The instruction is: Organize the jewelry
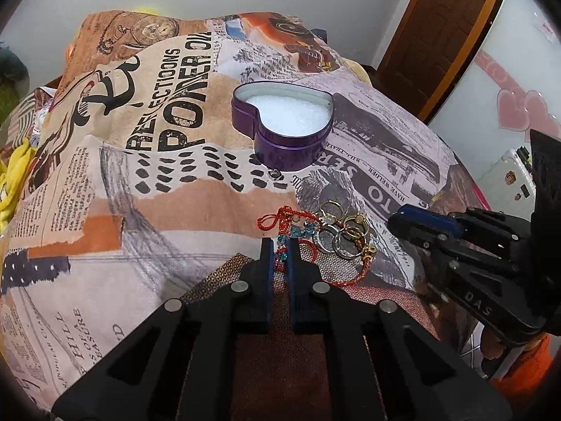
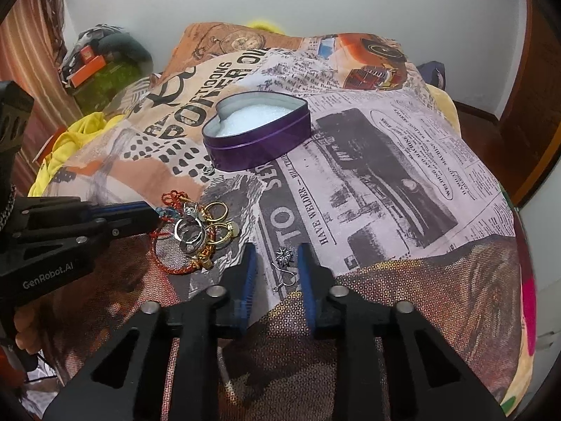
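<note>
A purple heart-shaped tin [image 1: 280, 151] [image 2: 259, 151] with a white foam liner stands open on the printed blanket. A pile of jewelry [image 1: 329, 231] [image 2: 196, 231], with gold and silver rings and red cord bracelets, lies nearer. My left gripper [image 1: 279, 245] [image 2: 154, 215] is nearly closed around a blue beaded piece [image 1: 282, 251] at the pile's left edge. My right gripper [image 2: 275, 259] [image 1: 396, 215] is open, with a silver star earring [image 2: 284, 256] on a hook lying between its fingers. A small silver ring [image 1: 273, 174] [image 2: 208, 170] lies by the tin.
The printed blanket [image 1: 175, 175] [image 2: 385, 175] covers a bed that falls away on all sides. Yellow cloth [image 2: 70, 144] and clutter lie at the far left. A wooden door [image 1: 438, 28] and a white cabinet [image 1: 508, 70] stand to the right.
</note>
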### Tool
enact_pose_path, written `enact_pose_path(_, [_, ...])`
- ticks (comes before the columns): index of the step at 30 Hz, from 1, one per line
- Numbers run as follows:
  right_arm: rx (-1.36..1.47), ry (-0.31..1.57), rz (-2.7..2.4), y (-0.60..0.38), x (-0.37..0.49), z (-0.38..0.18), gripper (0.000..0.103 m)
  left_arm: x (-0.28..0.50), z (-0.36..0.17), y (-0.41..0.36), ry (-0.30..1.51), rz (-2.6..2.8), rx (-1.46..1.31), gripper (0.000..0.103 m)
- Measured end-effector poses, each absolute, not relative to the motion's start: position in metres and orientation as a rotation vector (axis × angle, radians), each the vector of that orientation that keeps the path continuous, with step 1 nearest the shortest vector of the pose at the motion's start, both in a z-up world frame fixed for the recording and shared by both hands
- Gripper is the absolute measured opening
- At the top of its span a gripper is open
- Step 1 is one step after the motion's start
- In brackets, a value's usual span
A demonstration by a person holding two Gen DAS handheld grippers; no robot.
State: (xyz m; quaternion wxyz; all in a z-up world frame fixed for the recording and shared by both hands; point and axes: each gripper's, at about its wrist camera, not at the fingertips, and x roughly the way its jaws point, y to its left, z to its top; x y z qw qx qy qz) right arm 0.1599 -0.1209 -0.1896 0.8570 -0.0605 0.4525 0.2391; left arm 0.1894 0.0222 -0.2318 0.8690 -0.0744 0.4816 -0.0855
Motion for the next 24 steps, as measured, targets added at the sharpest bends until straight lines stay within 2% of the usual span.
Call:
enact_pose_path(3, [-0.124, 0.950, 0.502, -0.121, 0.159, -0.190, 0.009, 0.187, -0.228, 0.024, 0.996, -0.173, -0.159, 0.006])
enact_pose_path(24, [-0.103, 0.820, 0.470, -0.123, 0.146, -0.139, 0.009, 0.167, -0.153, 0.047, 0.791, -0.113, -0.161, 0.005])
